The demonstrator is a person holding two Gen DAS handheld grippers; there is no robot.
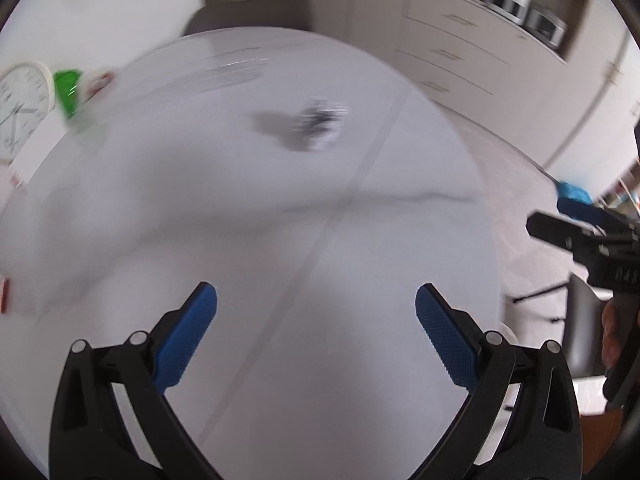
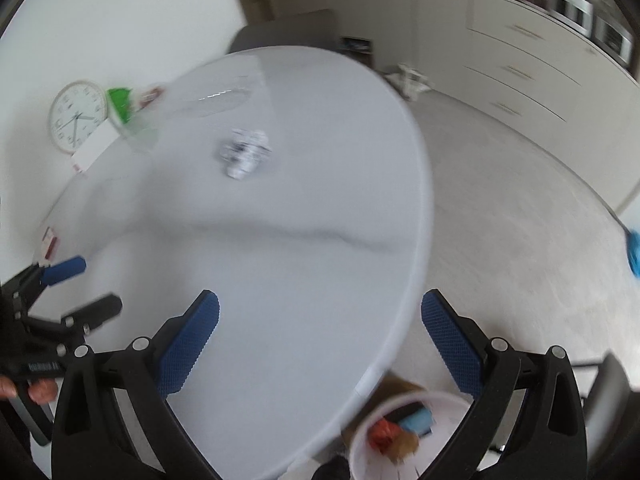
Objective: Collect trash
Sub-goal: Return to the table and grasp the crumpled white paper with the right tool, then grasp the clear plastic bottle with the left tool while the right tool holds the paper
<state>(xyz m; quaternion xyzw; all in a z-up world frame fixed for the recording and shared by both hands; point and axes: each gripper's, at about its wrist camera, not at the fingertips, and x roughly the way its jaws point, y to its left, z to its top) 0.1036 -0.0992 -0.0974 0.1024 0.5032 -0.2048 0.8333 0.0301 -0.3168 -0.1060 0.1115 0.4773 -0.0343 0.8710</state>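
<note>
Broadly, a round white table (image 2: 328, 264) fills both views; beside its near right edge sits a white bin (image 2: 368, 436) holding scraps. Both the left gripper (image 1: 316, 332) and right gripper (image 2: 320, 336) hover spread apart, empty. What looks like crumpled foil (image 2: 245, 153) lies far across the tabletop.

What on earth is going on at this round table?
A person is clearing trash with a hand-held gripper in each hand. Both the left hand-held gripper and the right hand-held gripper are open and hold nothing. One crumpled wad of foil-like trash lies alone near the middle of the white table, out ahead of both. Down beside the table's edge stands a white bin with some colourful rubbish already inside. The pictures are blurred.
</note>
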